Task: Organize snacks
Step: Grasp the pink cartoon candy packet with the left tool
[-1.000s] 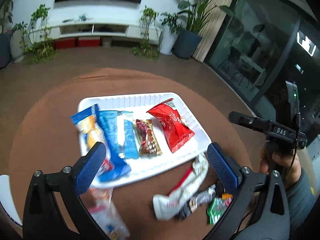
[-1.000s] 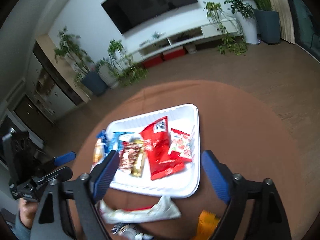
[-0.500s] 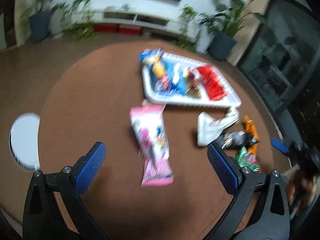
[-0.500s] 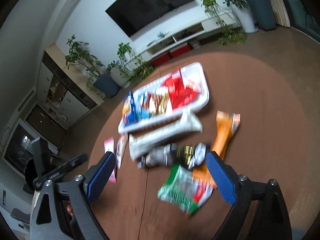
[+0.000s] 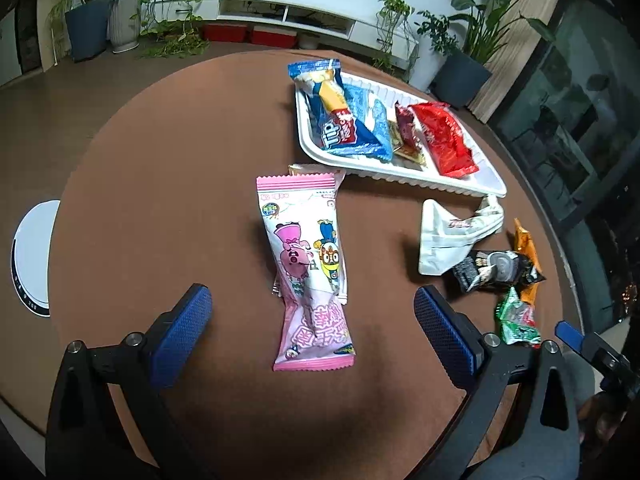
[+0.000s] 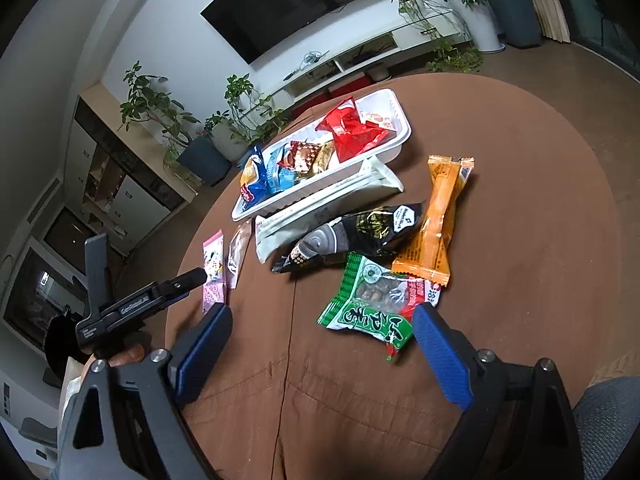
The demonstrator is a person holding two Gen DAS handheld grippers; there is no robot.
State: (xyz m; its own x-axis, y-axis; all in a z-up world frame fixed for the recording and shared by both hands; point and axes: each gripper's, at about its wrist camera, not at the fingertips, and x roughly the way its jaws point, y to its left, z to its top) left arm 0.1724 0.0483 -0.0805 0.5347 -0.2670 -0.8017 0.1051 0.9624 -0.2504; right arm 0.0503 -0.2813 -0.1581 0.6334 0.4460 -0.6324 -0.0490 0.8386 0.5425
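Note:
A white tray (image 5: 404,168) on the round brown table holds several snack packs: blue ones (image 5: 348,120), a small brown one and a red one (image 5: 444,136). It also shows in the right wrist view (image 6: 404,136). Loose on the table lie a pink cartoon pack (image 5: 308,264), a white pack (image 5: 452,236), a black pack (image 6: 352,236), an orange pack (image 6: 436,220) and a green pack (image 6: 376,304). My left gripper (image 5: 312,320) is open and empty, just short of the pink pack. My right gripper (image 6: 320,336) is open and empty, just short of the green pack.
A white round object (image 5: 34,256) sits beyond the table's left edge. A TV console (image 5: 280,4) and potted plants (image 5: 460,68) stand at the far wall. The table edge runs close below both grippers.
Both grippers have pulled back from the tray toward the near table edge. The loose packs, earlier under the fingers, now lie in full view ahead. Both stayed open.

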